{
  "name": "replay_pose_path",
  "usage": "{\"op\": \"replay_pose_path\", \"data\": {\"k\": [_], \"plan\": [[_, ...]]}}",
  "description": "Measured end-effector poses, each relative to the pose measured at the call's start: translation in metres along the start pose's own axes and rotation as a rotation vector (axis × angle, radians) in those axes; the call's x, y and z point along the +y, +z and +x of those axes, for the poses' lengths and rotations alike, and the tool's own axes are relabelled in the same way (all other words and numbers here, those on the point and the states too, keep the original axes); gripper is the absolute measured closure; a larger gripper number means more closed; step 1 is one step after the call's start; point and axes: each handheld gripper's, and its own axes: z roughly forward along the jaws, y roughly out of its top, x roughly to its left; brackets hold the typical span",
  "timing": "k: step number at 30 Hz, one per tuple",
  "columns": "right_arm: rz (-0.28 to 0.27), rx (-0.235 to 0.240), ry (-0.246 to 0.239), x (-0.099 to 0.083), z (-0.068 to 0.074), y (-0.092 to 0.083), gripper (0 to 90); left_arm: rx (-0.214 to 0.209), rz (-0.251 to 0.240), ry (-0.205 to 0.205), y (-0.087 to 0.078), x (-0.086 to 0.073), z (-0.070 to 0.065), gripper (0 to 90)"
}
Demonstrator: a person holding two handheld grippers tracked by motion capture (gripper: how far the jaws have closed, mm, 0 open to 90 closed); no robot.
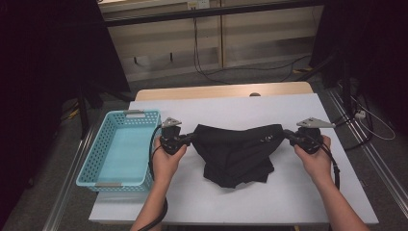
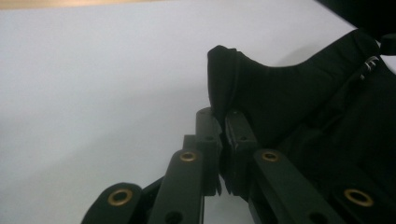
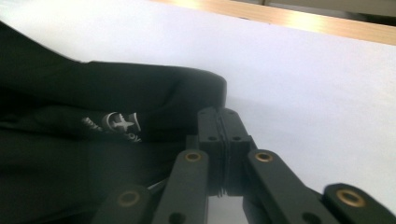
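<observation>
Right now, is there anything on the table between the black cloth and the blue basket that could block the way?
Nothing visible blocks it. The black cloth hangs between the left tool and the right tool, each shut on a corner. The blue basket stands open beside the left hand, with only bare white table near it.

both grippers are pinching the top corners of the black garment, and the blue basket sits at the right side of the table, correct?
Not quite: the blue basket sits at the left side of the table, beside the left gripper, as the high view shows. The rest holds: the left gripper and the right gripper each pinch a top corner of the black garment.
</observation>
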Motion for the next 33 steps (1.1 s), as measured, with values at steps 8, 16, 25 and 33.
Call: {"op": "replay_pose_path", "data": {"k": [8,16,25,33], "plan": [[0.03,0.036,0.047,-0.006,0.01,0.013,65.8,0.014,0.042,-0.014,0.002,-0.001,0.004,85.3],[0.13,0.103,0.085,-0.018,0.017,0.03,55.2,0.029,0.035,-0.03,-0.002,-0.003,0.007,85.5],[0.108,0.153,0.015,-0.02,0.025,0.026,86.7,0.014,0.03,-0.06,0.006,-0.003,0.006,79.3],[0.077,0.162,0.038,-0.02,0.02,0.02,86.9,0.093,0.036,-0.053,0.018,-0.005,0.005,36.4]]}}
